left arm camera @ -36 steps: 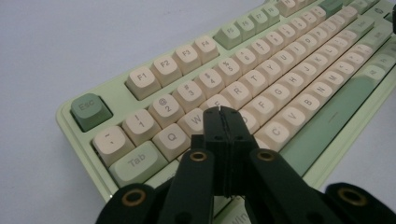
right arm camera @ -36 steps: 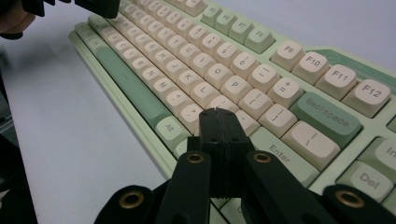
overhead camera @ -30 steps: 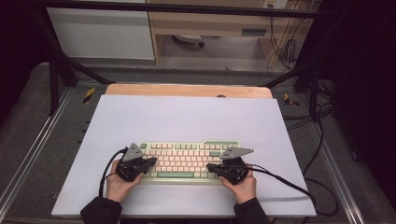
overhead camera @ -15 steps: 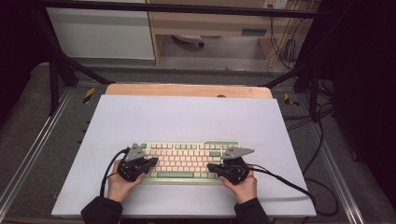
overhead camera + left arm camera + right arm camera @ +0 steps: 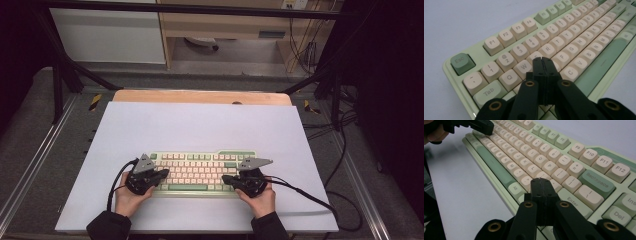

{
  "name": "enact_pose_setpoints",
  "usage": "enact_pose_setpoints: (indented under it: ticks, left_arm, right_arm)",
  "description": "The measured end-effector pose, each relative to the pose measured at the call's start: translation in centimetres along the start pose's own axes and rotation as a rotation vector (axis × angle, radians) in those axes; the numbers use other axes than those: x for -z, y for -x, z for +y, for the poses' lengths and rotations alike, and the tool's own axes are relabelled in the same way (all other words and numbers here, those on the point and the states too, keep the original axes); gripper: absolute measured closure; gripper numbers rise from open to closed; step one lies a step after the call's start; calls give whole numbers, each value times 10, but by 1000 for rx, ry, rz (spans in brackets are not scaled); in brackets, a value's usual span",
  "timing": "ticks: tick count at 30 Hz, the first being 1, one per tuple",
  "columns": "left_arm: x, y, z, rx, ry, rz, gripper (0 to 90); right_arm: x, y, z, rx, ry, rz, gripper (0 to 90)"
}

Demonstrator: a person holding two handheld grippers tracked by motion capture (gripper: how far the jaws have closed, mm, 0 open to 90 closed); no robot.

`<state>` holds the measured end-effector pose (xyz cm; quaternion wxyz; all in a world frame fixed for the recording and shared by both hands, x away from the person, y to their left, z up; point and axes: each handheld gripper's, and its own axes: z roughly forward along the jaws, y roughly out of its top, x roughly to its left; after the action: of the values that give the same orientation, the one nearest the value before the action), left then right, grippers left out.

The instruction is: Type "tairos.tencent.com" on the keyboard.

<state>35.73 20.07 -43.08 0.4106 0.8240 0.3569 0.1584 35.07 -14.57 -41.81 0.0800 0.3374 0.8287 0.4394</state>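
Observation:
A pale green keyboard with cream and green keys lies on the white table sheet, near the front. My left gripper rests over its left end, jaws pressed together with nothing between them. In the left gripper view the shut tips hover just above the keys near W and the row below. My right gripper is over the keyboard's right end, also shut and empty. In the right gripper view its tips sit above the keys left of Enter, and the left gripper shows far off.
The white sheet covers a wooden tabletop whose far edge shows. Black cables trail from both grippers across the sheet. Dark frame bars and floor cables surround the table.

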Motion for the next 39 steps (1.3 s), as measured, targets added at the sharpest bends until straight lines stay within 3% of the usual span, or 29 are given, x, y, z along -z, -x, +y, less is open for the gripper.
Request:
enact_pose_setpoints:
  ticks: [16, 39]
  left_arm:
    - [21, -10, -7, 31, 29, 15, 900]
    - [23, -13, -8, 38, 37, 7, 899]
  right_arm:
    - [0, -1, 2, -17, 6, 11, 900]
    - [-23, -13, 13, 8, -26, 32, 900]
